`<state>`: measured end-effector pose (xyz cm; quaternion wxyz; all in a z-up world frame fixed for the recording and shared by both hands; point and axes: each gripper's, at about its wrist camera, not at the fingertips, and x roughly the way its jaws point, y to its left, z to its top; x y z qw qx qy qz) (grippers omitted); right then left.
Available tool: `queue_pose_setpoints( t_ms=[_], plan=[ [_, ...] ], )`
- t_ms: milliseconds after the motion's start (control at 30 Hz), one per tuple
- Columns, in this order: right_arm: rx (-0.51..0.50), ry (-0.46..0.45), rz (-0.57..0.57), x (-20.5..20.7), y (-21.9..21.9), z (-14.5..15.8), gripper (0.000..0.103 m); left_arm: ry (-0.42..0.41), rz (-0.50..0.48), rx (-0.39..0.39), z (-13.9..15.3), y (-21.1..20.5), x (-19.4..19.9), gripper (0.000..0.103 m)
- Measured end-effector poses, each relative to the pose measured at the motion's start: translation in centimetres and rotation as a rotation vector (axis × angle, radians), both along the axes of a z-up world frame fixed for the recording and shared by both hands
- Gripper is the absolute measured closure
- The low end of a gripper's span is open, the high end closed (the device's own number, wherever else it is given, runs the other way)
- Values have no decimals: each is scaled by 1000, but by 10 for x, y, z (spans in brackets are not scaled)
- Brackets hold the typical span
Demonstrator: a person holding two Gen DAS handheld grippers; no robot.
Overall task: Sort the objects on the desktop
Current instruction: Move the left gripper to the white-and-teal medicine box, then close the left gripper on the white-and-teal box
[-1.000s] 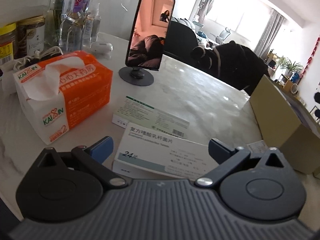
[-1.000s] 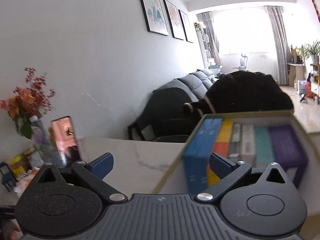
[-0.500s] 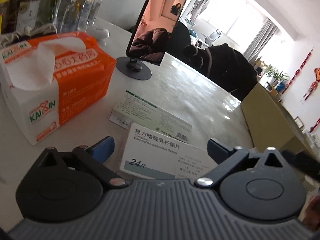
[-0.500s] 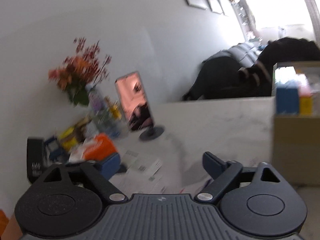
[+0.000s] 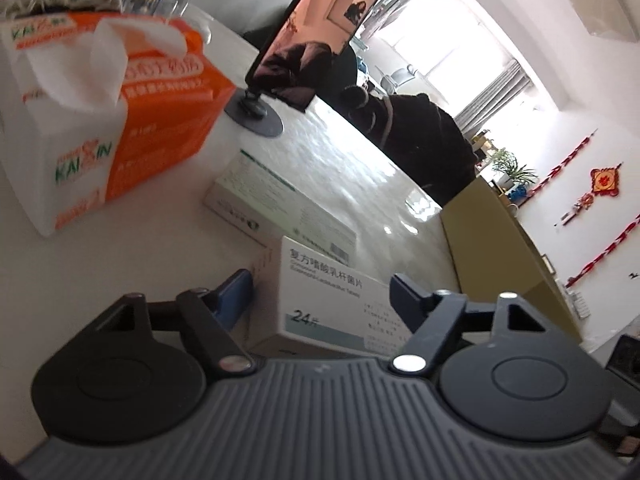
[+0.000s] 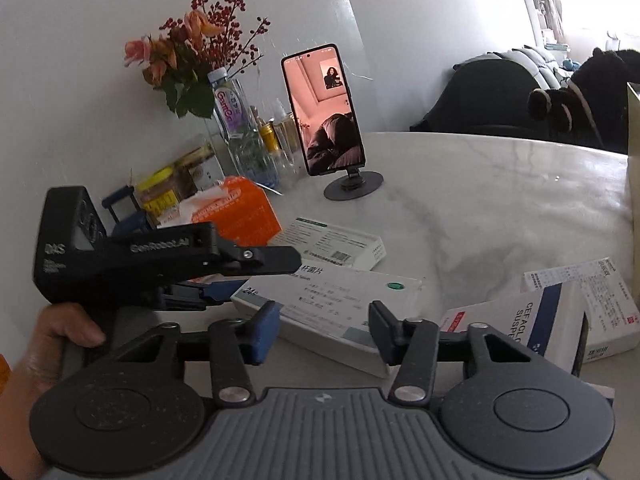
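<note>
Left gripper (image 5: 320,292) spread wide, astride the white 24-tablet box (image 5: 332,304) flat on the marble table (image 5: 360,184), gripping nothing. Right gripper (image 6: 322,330) equally wide, empty, hovering over the same box. Looks like pickup stage: squeeze shut next, then lift toward the cardboard box (image 5: 492,248)

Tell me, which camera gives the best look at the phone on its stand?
The right wrist view: the phone stands upright there, whole screen and round stand base visible, beside the flowers. The left wrist view also shows the phone, but from low down, tilted, and cut off at the picture's top edge.
</note>
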<state>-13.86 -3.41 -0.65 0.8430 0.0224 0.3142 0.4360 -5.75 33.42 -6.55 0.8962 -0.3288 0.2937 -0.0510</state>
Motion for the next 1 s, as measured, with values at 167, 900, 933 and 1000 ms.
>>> queue_pose_setpoints(
  t_ms=[167,900,933,1000],
  plan=[
    [-37,-27,-58,2,-7,6,53,-2,-37,0,0,-13,-8,27],
    [12,137,-127,49,1,9,15,-64,24,-37,-6,-16,-6,13],
    [6,137,-124,50,2,9,15,-61,23,-31,-5,-16,-6,14],
    [-15,119,-115,49,2,9,15,-51,32,-14,-3,-16,-6,15]
  ],
)
